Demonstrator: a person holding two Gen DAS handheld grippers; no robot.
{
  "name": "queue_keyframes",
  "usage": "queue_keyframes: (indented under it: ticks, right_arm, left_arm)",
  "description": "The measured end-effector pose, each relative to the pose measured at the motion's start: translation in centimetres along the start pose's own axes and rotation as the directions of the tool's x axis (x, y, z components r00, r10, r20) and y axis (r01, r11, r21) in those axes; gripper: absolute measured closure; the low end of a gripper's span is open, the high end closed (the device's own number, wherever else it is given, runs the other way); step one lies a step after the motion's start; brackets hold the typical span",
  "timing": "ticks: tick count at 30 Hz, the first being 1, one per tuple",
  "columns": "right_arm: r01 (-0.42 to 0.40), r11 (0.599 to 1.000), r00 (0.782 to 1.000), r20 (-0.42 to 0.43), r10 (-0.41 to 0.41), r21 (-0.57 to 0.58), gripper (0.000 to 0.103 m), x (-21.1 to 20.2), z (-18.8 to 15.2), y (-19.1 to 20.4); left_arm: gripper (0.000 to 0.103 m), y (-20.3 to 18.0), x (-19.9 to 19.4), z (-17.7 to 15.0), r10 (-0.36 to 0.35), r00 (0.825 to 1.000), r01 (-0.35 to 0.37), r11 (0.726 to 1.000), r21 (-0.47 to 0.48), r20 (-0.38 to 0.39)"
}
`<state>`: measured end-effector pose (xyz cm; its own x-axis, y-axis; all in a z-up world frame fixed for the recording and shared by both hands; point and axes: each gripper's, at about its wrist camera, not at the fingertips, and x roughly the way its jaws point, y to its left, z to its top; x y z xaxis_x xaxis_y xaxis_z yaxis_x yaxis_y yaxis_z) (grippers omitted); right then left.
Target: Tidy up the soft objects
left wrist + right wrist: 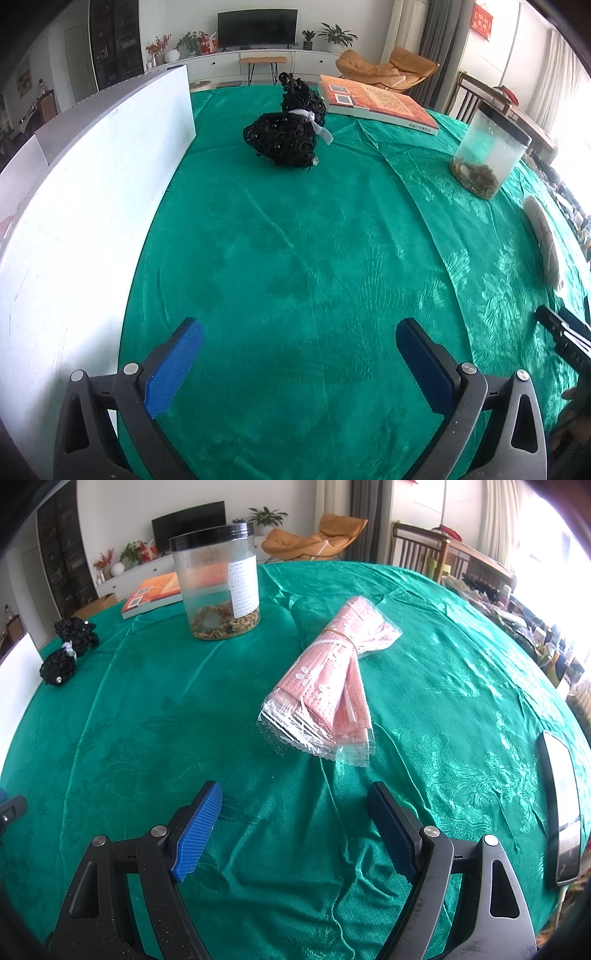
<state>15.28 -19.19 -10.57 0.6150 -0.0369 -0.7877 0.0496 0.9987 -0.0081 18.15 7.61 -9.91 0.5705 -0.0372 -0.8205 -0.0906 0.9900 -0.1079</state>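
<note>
A black lacy bundle tied with a white ribbon (286,133) lies on the green tablecloth (314,258), far ahead of my left gripper (299,343), which is open and empty. It also shows at the far left of the right wrist view (68,651). A pink cloth pack in clear plastic, bound with a rubber band (328,679), lies just ahead of my right gripper (295,808), which is open and empty above the cloth. The pack also shows edge-on in the left wrist view (545,240).
A white foam board (85,206) stands along the left. A clear jar with a black lid (218,579) and an orange book (376,101) sit at the back. A phone (563,805) lies at the right edge. The right gripper's body (565,339) shows at the left view's right edge.
</note>
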Motion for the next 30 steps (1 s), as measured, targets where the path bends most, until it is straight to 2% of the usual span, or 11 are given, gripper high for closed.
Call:
queue_keyframes:
  ticks: [5,9,11,13,14,17,20,24,26,28,30]
  right_arm:
    - [-0.003,1.000,1.000,0.000,0.003,-0.001,0.019,0.0,0.0,0.1]
    - [-0.006,1.000,1.000,-0.001,0.006,-0.002,0.018,0.0,0.0,0.2]
    - [-0.011,1.000,1.000,-0.005,0.011,-0.009,0.016,0.1,0.0,0.3]
    - [-0.013,1.000,1.000,-0.006,0.013,-0.009,0.015,0.1,0.0,0.4]
    - [-0.014,1.000,1.000,-0.006,0.013,-0.010,0.015,0.1,0.0,0.4]
    - [-0.013,1.000,1.000,-0.006,0.013,-0.009,0.015,0.1,0.0,0.4]
    - [-0.013,1.000,1.000,-0.006,0.013,-0.009,0.014,0.1,0.0,0.4]
    - [-0.014,1.000,1.000,-0.006,0.013,-0.009,0.014,0.1,0.0,0.4]
    - [-0.014,1.000,1.000,-0.006,0.014,-0.009,0.014,0.1,0.0,0.4]
    - [-0.014,1.000,1.000,-0.006,0.014,-0.009,0.014,0.1,0.0,0.4]
    - [-0.014,1.000,1.000,-0.005,0.013,-0.009,0.014,0.1,0.0,0.4]
  left_arm:
    - [0.000,-0.5,3.6,8.7,0.055,0.998,-0.056,0.998,0.041,0.036]
    - [0.000,0.4,8.1,13.2,0.092,0.995,-0.091,0.995,0.028,-0.044]
    - [0.002,0.7,9.5,14.3,0.091,0.995,-0.090,0.996,0.016,-0.049]
    - [0.028,1.0,10.1,14.7,0.048,0.998,-0.048,0.999,0.005,-0.034]
    - [0.061,1.1,10.3,14.8,0.040,0.998,-0.040,0.999,0.015,-0.045]
    - [0.069,0.8,9.3,14.2,0.020,0.999,-0.019,0.999,0.025,-0.040]
    - [0.069,0.0,6.4,11.8,-0.099,0.992,0.097,0.995,-0.034,-0.082]
    - [0.068,-1.8,0.9,5.8,-0.227,0.967,0.225,0.974,-0.027,-0.113]
    - [0.067,-2.2,-0.9,2.5,-0.264,0.955,0.262,0.964,-0.036,-0.136]
    - [0.057,-2.5,-1.5,-0.4,-0.246,0.959,0.245,0.969,-0.024,-0.140]
    - [0.022,-3.2,-1.5,-2.0,-0.190,0.976,0.193,0.981,0.021,-0.109]
